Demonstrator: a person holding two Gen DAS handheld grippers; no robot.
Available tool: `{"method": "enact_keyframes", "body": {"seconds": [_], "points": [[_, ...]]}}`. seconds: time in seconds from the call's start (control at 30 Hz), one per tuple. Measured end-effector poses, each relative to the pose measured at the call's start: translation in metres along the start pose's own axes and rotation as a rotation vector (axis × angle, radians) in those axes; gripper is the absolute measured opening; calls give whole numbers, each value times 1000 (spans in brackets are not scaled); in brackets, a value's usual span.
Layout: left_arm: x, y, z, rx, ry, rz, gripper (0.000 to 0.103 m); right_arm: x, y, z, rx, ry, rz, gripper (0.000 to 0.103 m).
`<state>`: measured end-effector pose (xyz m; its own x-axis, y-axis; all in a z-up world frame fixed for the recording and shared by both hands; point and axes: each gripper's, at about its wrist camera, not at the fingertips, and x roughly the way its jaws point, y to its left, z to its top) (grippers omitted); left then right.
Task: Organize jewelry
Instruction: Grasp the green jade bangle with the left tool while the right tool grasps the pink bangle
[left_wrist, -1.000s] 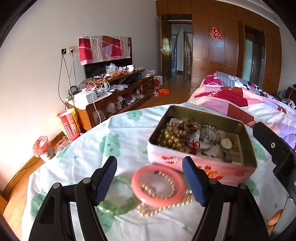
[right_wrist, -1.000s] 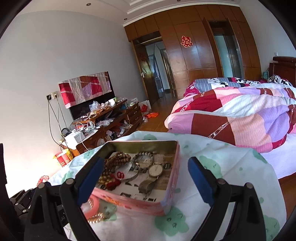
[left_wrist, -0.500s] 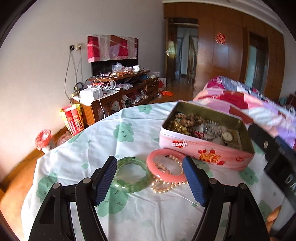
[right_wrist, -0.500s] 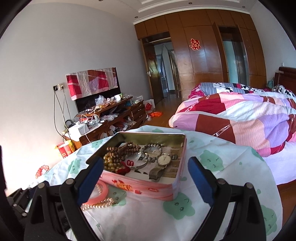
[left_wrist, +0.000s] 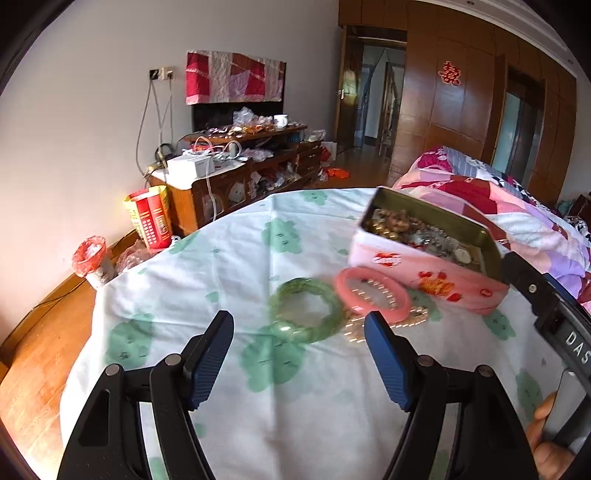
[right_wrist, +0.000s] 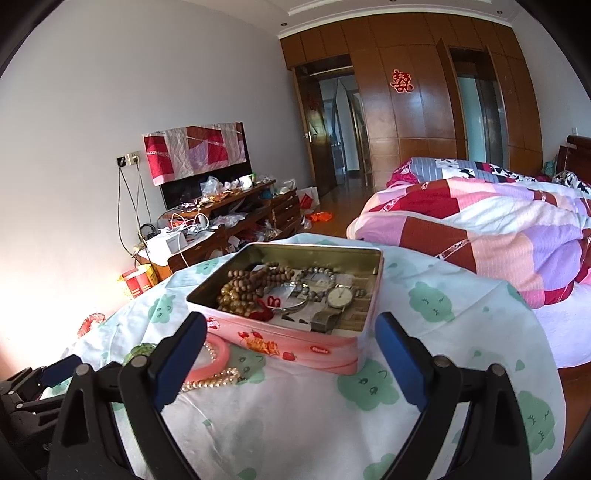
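Observation:
A pink tin (left_wrist: 424, 266) (right_wrist: 317, 343) holding bead bracelets and a watch (right_wrist: 338, 297) stands open on the round table (left_wrist: 221, 266). In front of it lie a pink bangle (left_wrist: 373, 293) (right_wrist: 218, 356), a green bangle (left_wrist: 304, 308) (right_wrist: 142, 349) and a pearl string (left_wrist: 354, 332) (right_wrist: 210, 380). My left gripper (left_wrist: 299, 325) is open, just short of the green bangle and holding nothing. My right gripper (right_wrist: 291, 326) is open too, its fingers standing either side of the tin's near wall without touching it.
The table wears a white cloth with green prints (right_wrist: 432, 301). A bed with a patchwork quilt (right_wrist: 498, 229) is close on the right. A cluttered wooden TV cabinet (left_wrist: 236, 177) and a red carton (left_wrist: 147, 218) stand by the far wall. A person's fingers (left_wrist: 546, 435) hold the right tool.
My left gripper has pulled back and swung left: the pink bangle, once between its fingers, now lies ahead to the right, and the green bangle is in front. The right view has shifted slightly.

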<state>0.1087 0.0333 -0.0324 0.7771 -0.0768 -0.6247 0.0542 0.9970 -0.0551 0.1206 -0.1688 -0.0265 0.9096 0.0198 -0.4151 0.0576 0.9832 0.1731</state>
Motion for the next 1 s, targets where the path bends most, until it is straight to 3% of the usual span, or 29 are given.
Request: {"method": "enact_keyframes", "body": {"seconds": [0.23, 0.33, 0.53, 0.83, 1.0], "points": [[-3, 32, 2, -5, 15, 55, 73, 3, 5, -5, 13, 84, 86, 95], [2, 38, 0, -3, 19, 82, 73, 11, 16, -10, 15, 157, 167, 95], [4, 46, -1, -38, 34, 65, 73, 54, 47, -5, 37, 345, 319, 95], [6, 52, -2, -73, 50, 35, 73, 119, 85, -15, -63, 493, 221, 95], [8, 51, -2, -73, 63, 32, 73, 126, 94, -19, -139, 479, 181, 96]]}}
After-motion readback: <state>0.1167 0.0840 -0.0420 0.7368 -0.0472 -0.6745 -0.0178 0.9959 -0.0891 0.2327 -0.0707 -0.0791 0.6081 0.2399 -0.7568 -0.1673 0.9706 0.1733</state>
